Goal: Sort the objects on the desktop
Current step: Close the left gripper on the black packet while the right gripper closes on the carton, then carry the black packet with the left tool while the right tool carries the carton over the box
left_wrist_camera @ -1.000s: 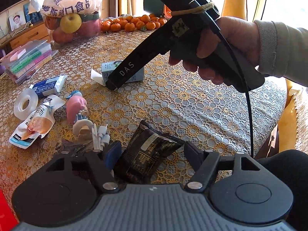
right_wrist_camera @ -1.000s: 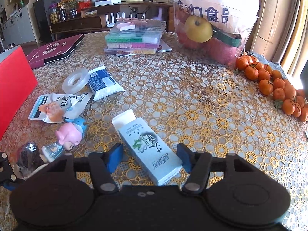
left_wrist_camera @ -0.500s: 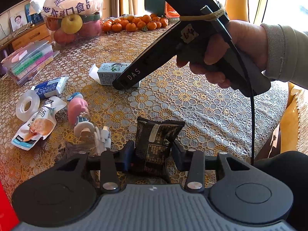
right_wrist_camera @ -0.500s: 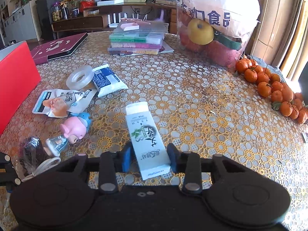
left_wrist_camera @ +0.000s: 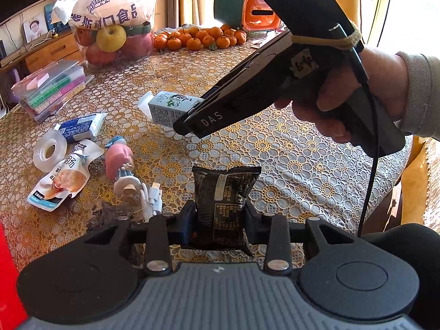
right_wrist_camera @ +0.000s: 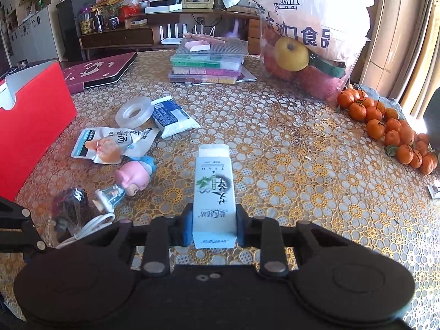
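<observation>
Both claws were clamped on their loads. The left claw gripped a black foil snack packet, which stood upright between the fingers just above the lace-covered surface. The right claw pinched the near end of a white tea carton, whose far flap pointed toward twelve o'clock and which was raised clear of the surface.

To carry both well, each load probably wanted a level, unhurried lift: the packet was soft and could slide if the squeeze eased, and the carton, held only at one end, could droop or twist. The clutter at nine to ten o'clock of the carton, namely the pink pig figurine, the sausage pouch and the tape roll, was best passed over with room to spare.

A second before, both claws had stood open, straddling the packet and the carton, which lay skewed on the surface. Half a second before they had closed. Since then both items had risen, and the carton had swung straight.
</observation>
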Demonstrator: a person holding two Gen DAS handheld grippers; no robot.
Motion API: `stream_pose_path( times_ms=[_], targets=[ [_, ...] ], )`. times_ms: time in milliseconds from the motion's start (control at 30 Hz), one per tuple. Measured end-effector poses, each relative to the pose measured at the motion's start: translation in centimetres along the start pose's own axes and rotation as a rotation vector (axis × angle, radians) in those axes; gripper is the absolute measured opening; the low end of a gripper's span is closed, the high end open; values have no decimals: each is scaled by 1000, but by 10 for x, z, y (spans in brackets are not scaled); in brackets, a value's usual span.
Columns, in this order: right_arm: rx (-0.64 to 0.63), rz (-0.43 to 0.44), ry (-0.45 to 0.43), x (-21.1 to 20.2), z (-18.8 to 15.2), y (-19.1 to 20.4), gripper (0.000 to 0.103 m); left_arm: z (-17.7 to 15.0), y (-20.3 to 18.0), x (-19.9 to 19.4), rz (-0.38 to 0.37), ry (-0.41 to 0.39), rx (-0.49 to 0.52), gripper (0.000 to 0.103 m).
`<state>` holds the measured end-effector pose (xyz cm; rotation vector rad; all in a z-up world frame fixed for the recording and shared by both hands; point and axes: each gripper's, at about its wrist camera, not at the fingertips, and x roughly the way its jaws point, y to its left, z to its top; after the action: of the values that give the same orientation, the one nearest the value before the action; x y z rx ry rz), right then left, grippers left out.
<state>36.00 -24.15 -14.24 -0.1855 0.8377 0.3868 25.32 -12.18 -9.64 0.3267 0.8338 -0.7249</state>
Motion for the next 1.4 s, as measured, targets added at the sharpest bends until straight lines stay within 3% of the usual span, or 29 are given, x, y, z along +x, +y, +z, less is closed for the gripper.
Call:
stream_pose_path(
  times_ms=[667,1100,1400],
  targets=[
    [-5,-3,-42,-81,-2,32,28,-2,-5,-72,28,-60,-14,35],
    [-78,49,-74,-130,14,90,28,-15,10,-141,100,-107,-53,35],
    [-130,95,-105,-141,34,136,28,-33,37,-181,169,-129,-102,35]
  ],
)
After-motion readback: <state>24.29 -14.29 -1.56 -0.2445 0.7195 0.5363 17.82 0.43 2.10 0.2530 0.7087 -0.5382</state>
